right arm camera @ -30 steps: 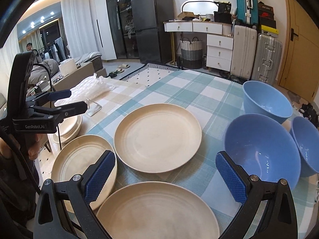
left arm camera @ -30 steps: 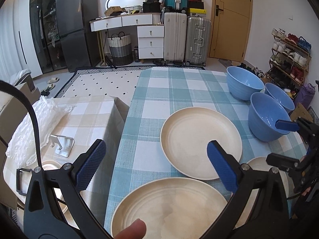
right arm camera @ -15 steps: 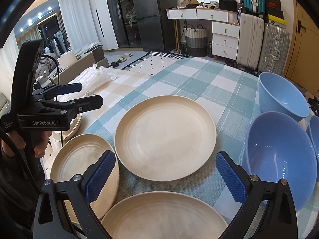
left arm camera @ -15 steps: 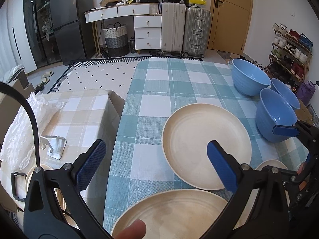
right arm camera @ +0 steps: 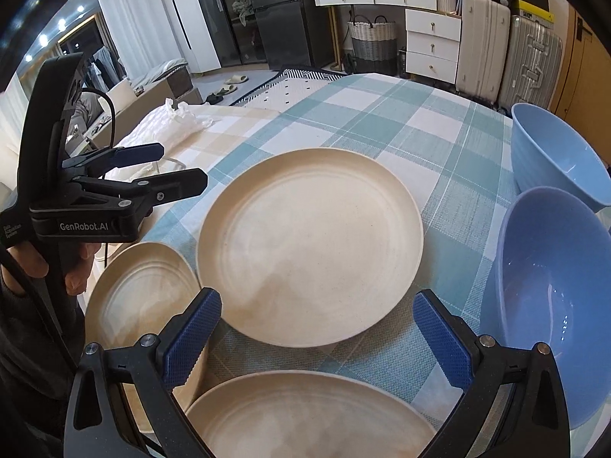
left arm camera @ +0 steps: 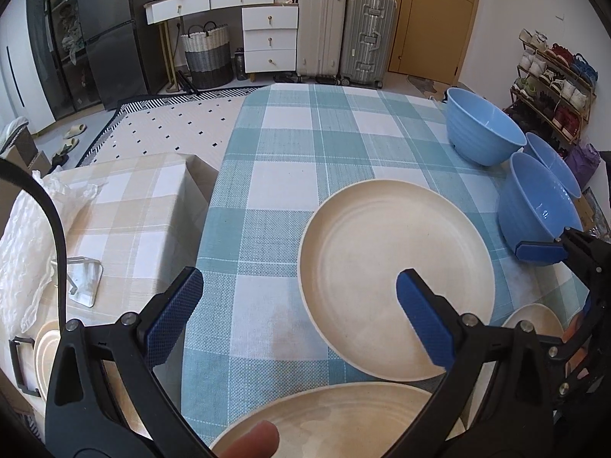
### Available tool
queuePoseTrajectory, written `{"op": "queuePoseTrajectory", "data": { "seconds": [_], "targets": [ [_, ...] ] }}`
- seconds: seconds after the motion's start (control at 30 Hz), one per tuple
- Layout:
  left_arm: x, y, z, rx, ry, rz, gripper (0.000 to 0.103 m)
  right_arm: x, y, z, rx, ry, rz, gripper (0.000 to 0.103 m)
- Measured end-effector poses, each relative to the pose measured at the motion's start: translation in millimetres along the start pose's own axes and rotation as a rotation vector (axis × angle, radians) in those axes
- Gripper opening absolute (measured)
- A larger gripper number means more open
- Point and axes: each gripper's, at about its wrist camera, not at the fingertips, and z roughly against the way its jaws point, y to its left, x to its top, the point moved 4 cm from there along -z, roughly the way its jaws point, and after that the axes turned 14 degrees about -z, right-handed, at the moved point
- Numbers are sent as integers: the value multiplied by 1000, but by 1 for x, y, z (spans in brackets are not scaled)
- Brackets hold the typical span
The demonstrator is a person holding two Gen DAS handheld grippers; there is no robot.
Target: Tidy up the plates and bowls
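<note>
Hovering low over the near edge of the desk [left arm camera: 290,175], with the right gripper [right arm camera: 317,301] spread wide apart and gripping nothing. Looking straight down past it at the nearest cream plate [right arm camera: 305,416], lying flat just under the fingertips. Floating alongside with the left gripper [left arm camera: 298,282], jaws likewise apart and empty, above the small cream plate [right arm camera: 137,297] that is overhanging the desk's left edge.

Judging the step: probably lining up a first plate grab, most likely for stacking onto the large cream plate [right arm camera: 309,244] sitting mid-desk, just beyond both.

Doing it well, by the look of it: dipping one finger under the rim and one over, pinching the lip rather than the flat. Taking the overhanging small plate first, since its rim is already clear of the cloth. Lifting level, not dragging, to avoid rucking the checked cloth. Lowering centred on the large plate so the rims nest.

Minding the right side: the nearest blue bowl [right arm camera: 553,305] is standing just beside the large plate, with the far blue bowl [right arm camera: 553,152] behind it and a third blue bowl [left arm camera: 553,160] tucked in close. Saving those for nesting afterwards.
</note>
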Motion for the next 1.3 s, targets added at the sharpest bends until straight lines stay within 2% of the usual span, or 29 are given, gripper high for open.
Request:
{"op": "queuePoseTrajectory", "data": {
  "seconds": [0.23,0.33,0.5,0.77,1.0,1.13,1.2,1.3],
  "targets": [
    [0,2,-23,-38,36,8,101,8,11,-3,35,14,47,103],
    [0,3,-31,-50,52,12,100,10,16,-9,86,58,35,103],
    [-2,4,-43,-67,82,1,100,14,14,-20,78,111,3,102],
    [-9,11,-57,-94,103,23,99,31,8,-36,-25,119,14,101],
    [-12,13,-68,-113,123,35,93,40,-3,-58,-113,149,2,101],
    [-12,11,-73,-122,135,32,86,44,-8,-62,-148,136,3,101],
    [-13,9,-75,-123,140,27,77,46,-12,-64,-175,136,-8,101],
    [-13,5,-77,-128,148,21,70,45,-18,-68,-218,136,-16,101]
  ]
}}
